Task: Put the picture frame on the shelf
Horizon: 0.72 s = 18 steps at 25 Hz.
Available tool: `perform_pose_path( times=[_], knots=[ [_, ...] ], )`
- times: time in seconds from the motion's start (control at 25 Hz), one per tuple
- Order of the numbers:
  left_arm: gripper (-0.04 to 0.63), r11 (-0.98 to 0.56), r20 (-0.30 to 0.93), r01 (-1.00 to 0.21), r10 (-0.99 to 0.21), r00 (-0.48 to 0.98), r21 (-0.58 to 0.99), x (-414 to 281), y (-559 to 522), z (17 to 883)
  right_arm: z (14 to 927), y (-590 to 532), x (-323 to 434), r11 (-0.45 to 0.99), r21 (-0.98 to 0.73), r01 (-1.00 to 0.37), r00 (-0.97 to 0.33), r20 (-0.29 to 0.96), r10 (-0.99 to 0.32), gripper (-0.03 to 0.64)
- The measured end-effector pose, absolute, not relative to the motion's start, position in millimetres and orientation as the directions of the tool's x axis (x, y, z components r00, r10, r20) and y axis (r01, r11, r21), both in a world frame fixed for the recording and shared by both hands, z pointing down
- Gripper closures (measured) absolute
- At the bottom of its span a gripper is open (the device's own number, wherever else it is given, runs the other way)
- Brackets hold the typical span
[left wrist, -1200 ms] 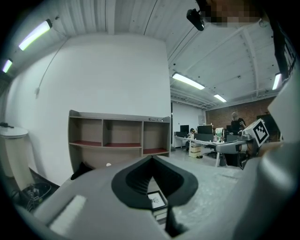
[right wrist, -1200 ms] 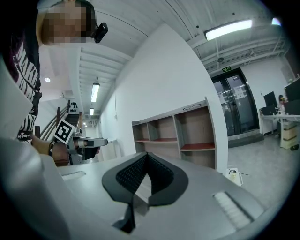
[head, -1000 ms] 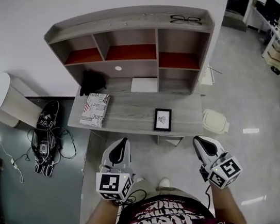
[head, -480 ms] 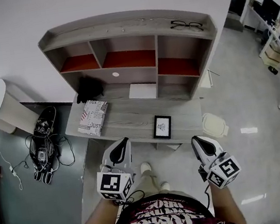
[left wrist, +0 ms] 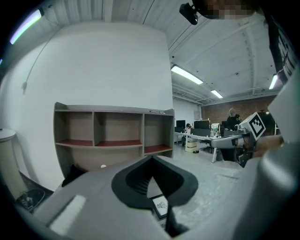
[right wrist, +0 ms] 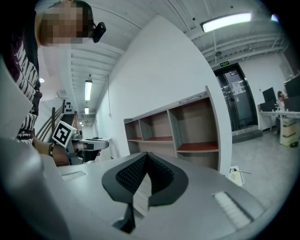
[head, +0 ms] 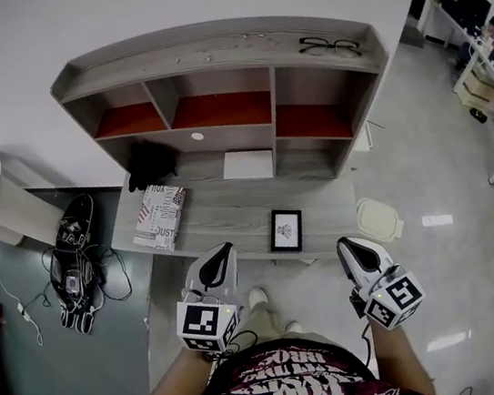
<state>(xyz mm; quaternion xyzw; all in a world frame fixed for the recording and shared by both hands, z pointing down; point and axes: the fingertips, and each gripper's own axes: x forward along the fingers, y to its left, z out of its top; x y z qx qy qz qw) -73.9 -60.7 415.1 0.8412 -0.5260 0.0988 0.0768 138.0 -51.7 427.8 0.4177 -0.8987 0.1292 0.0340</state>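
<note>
The shelf [head: 207, 55] is matt grey wood grain, the floor [head: 423, 147] glossy, the picture frame [head: 286, 229] smooth black.

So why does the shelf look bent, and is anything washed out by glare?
Head view: the wide lens bows the shelf edges, and lamp glare spots the floor. Left gripper view: round dark corners, and the ceiling lamp is blown white. Right gripper view: the same dark rim, a bright strip light, and the wall looks curved.

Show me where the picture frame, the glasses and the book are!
picture frame [head: 287, 229]: head view, middle of the white picture inside.
glasses [head: 328, 44]: head view, middle of the pair, atop the shelf.
book [head: 160, 217]: head view, middle of its printed cover.
</note>
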Motion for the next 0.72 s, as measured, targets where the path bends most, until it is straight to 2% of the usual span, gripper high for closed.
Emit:
perform_pose_path(
  times=[0.72],
  knots=[
    [0.595,-0.503,0.248,-0.863,-0.831,0.499,0.052,-77.9,-147.4,424.9,438.7,-122.7,126.6,0.566,-0.189,-0.802,-0.596,0.210,-0.775,0.589]
  ],
)
